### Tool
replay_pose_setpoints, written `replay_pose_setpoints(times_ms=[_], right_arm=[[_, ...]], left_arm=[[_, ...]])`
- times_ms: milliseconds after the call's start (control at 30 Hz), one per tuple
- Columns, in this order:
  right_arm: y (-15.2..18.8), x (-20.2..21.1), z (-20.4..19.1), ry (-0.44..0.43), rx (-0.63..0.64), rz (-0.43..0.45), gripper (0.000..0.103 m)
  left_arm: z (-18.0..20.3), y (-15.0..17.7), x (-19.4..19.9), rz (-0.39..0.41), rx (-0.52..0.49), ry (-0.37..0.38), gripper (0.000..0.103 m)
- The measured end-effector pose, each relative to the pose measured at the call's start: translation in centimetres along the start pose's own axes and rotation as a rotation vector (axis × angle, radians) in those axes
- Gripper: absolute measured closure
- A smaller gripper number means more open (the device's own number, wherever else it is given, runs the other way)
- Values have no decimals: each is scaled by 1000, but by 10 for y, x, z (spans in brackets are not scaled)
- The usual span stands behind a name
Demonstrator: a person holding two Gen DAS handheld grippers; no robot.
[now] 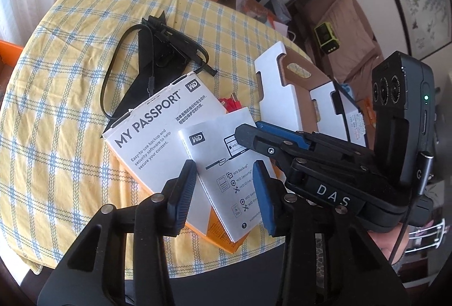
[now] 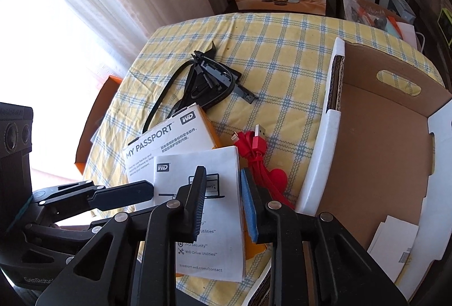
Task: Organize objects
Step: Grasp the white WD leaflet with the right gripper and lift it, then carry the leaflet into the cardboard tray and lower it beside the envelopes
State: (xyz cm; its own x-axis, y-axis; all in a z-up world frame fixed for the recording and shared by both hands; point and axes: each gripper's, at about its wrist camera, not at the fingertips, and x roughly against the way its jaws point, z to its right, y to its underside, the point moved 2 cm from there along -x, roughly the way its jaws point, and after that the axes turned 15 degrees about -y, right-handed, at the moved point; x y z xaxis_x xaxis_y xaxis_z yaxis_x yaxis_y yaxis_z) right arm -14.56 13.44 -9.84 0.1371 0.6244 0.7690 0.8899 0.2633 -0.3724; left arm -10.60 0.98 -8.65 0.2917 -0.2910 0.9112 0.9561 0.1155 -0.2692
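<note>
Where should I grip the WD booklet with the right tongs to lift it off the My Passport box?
Grip the WD booklet at its near edge, which overhangs the My Passport box toward you. Come in low from the near side, one finger under and one over. It lies flat, so only an overhanging edge gives purchase. The right tongs are open above it.

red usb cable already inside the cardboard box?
No. The red cable lies on the checked tablecloth, outside the cardboard box, beside its white wall.
</note>
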Motion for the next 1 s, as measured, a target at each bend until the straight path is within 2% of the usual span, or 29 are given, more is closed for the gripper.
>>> replay_pose_setpoints(times_ms=[533, 667, 733, 767, 1000], right_arm=[[-2, 57, 0, -113, -68, 106, 78], [3, 65, 9, -171, -108, 122, 78], [8, 67, 13, -227, -130, 126, 89], [9, 68, 14, -233, -134, 124, 89], [16, 75, 23, -167, -140, 145, 89]], left_arm=[[10, -14, 11, 46, 18, 113, 64], [10, -19, 2, 30, 12, 181, 63], [12, -20, -3, -1, 14, 253, 63], [13, -20, -5, -10, 15, 259, 63], [25, -19, -2, -6, -2, 267, 64]])
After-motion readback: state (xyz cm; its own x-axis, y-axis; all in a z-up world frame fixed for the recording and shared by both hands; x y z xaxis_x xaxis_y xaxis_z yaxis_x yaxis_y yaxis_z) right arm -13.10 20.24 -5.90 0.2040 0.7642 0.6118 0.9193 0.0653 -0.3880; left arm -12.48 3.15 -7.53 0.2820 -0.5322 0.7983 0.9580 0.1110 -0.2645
